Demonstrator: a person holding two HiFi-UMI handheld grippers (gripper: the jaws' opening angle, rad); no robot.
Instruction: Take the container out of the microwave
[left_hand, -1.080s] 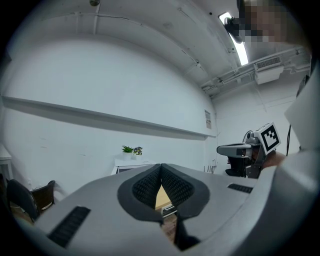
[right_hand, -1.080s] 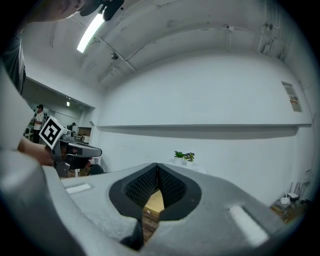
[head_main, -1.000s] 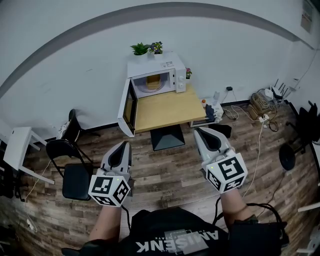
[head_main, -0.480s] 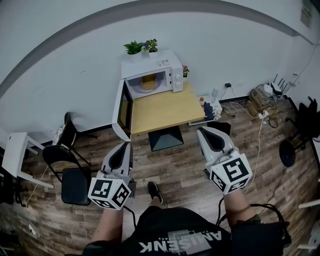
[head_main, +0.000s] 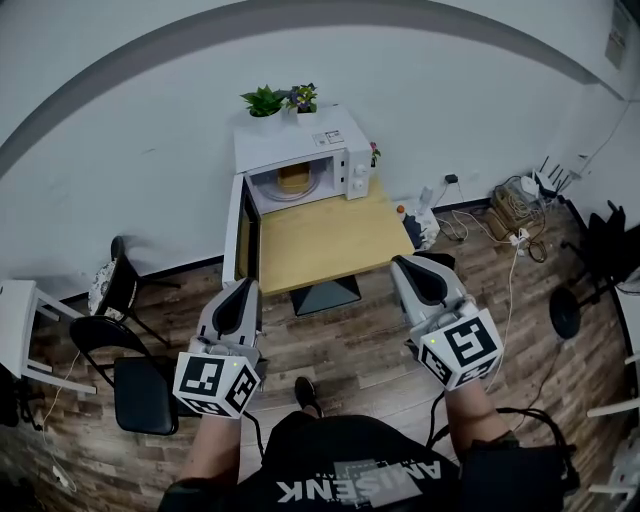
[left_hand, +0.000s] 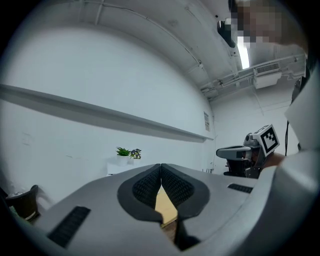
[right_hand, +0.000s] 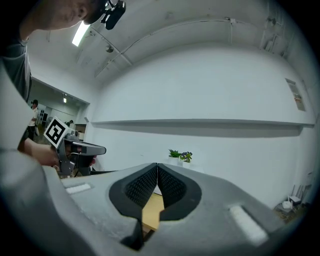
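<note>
Closing in: microwave (head_main: 300, 160) and table (head_main: 330, 240) are looming nearer. I'm keeping left gripper (head_main: 245, 292) and right gripper (head_main: 402, 268) fingers pressed together, empty. Container (head_main: 292, 180) is sitting inside the open cavity, ahead, well apart; left looks nearer.

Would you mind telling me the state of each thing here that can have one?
microwave door: open, swung out to the left.
container: inside the microwave, not yet taken out.
left tool: shut, nothing between its jaws.
right tool: shut, nothing between its jaws.
</note>
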